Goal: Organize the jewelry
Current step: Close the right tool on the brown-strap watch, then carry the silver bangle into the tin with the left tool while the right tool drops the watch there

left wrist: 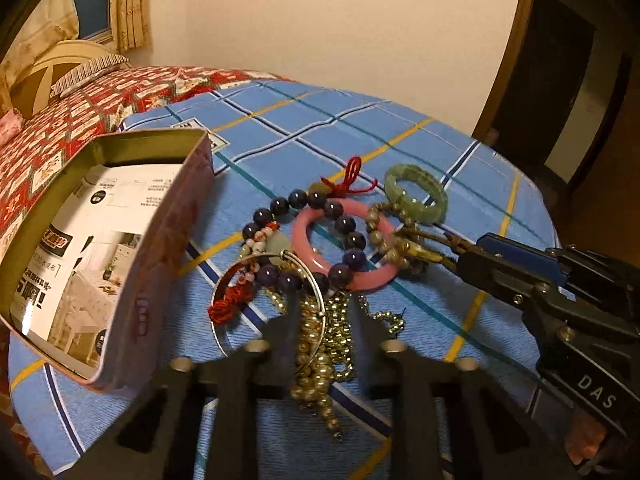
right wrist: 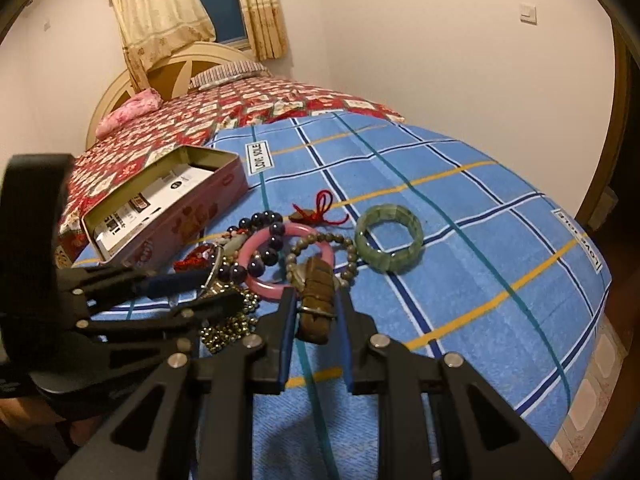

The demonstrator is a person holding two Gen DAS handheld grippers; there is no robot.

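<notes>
A heap of jewelry lies on the blue checked cloth [left wrist: 400, 140]. It holds a pink bangle [left wrist: 304, 236], a dark purple bead bracelet [left wrist: 354, 240], a green jade bracelet [left wrist: 434, 208], a red knot charm [left wrist: 352, 180] and a gold bead necklace [left wrist: 320, 344]. My left gripper [left wrist: 324, 312] is pinched on the gold bead necklace, whose strand trails back over the fingers. My right gripper [right wrist: 316, 304] is shut on the brown wrapped pendant [right wrist: 316, 292] of a grey bead bracelet [right wrist: 348, 248], just in front of the pink bangle [right wrist: 304, 231]. The green jade bracelet [right wrist: 400, 260] lies apart to the right.
An open tin box [left wrist: 132, 280] lined with a printed leaflet stands left of the heap, also seen as the tin box [right wrist: 180, 220] behind my left gripper [right wrist: 224, 292]. A bed with a red patterned cover [right wrist: 240, 120] lies beyond. The cloth drops off at the right edge [right wrist: 592, 300].
</notes>
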